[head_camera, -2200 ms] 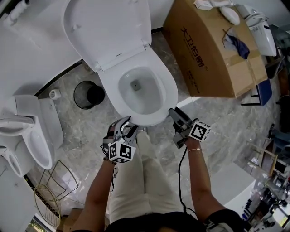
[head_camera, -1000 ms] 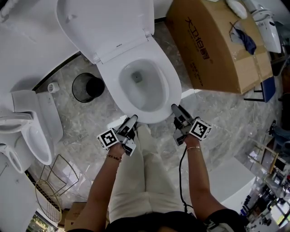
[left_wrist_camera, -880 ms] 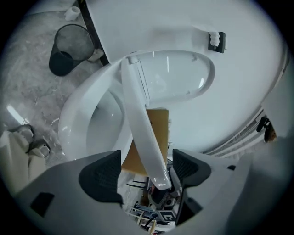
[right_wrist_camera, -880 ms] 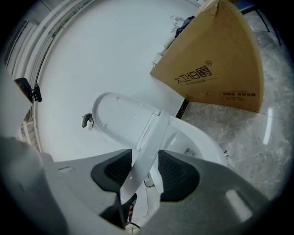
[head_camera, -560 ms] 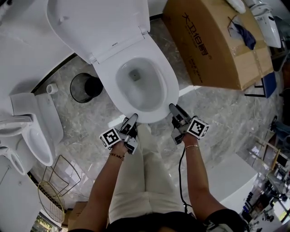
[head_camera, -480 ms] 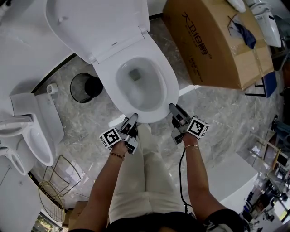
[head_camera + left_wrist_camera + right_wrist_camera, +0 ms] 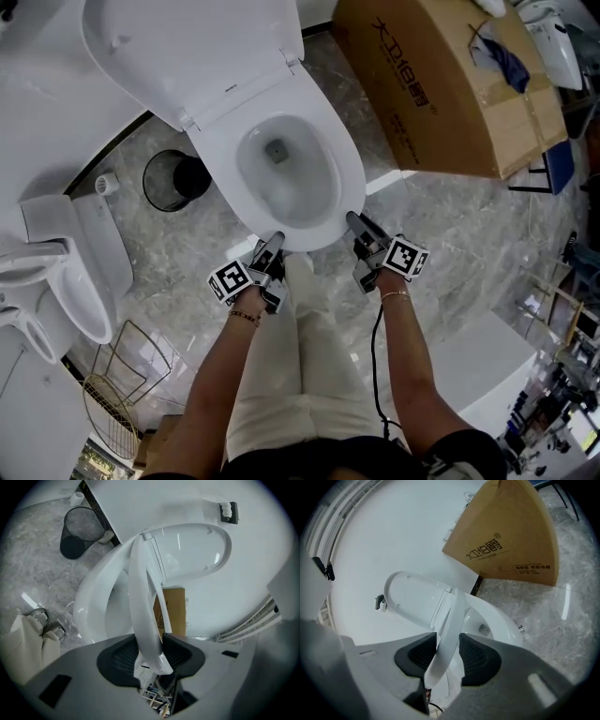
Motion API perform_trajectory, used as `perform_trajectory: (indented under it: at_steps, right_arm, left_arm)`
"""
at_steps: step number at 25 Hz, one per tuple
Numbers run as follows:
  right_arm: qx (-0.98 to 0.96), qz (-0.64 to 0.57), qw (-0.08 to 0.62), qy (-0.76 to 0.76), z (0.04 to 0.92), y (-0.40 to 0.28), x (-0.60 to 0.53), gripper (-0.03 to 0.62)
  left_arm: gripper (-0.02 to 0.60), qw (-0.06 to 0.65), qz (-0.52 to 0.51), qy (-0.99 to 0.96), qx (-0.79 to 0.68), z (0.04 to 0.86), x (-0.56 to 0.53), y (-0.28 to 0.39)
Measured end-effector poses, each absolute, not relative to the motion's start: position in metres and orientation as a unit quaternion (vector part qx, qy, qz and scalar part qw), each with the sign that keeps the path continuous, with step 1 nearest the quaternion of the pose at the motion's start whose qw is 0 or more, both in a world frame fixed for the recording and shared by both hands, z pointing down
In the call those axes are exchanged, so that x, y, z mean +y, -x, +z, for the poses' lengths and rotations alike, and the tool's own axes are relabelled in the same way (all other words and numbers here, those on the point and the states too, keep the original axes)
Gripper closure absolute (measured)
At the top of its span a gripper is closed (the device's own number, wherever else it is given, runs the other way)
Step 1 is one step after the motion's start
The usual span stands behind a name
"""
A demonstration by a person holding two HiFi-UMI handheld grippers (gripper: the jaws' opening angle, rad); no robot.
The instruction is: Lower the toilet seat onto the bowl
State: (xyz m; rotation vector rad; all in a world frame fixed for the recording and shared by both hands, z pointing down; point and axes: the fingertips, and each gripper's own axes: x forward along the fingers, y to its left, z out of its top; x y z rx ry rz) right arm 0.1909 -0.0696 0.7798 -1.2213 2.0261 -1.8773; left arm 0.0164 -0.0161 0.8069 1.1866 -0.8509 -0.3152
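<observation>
Where the grey marble floor (image 7: 450, 234) meets the white wall (image 7: 47, 112), a white toilet stands with its lid (image 7: 187, 47) raised and leaning back. A large cardboard box (image 7: 441, 84) lies on the floor to the right of it, close to the bowl (image 7: 281, 178) but apart from it. A second white fixture (image 7: 84, 272) stands at the left, and a black mesh bin (image 7: 173, 180) sits between it and the toilet, near the wall.

The seat (image 7: 349, 178) is hinged at the back and tilted. In both gripper views its front is raised off the bowl rim, and the box shows through the gap under it. From the head view the seat lies over the bowl's outline.

The person stands at the front of the bowl, with pale trousers (image 7: 291, 375) below both arms. The left gripper (image 7: 274, 241) is at the front-left of the seat. Its jaws have just been closing, and both pads now press on the seat's edge. The right gripper (image 7: 353, 220) is at the front-right, jaws narrow and clamped on the same edge, pads touching it on either side.
</observation>
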Motion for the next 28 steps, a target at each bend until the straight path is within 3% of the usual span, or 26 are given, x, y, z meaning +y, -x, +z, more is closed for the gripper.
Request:
perform_trajectory:
  at_steps: [9, 15, 28]
  right_arm:
    - [0.644, -0.639, 0.062, 0.416, 0.801, -0.196, -0.064, 0.454]
    - [0.641, -0.636, 0.027, 0.429, 0.816, -0.202, -0.060, 0.457]
    - [0.614, -0.657, 0.049, 0.435, 0.842, -0.202, -0.053, 0.461]
  left_arm:
    - [0.423, 0.744, -0.130, -0.522, -0.396, 0.827, -0.012, -0.020]
    - [0.422, 0.747, -0.127, -0.514, -0.403, 0.838, -0.009, -0.021]
    - [0.419, 0.756, -0.114, -0.492, -0.416, 0.864, -0.003, -0.023]
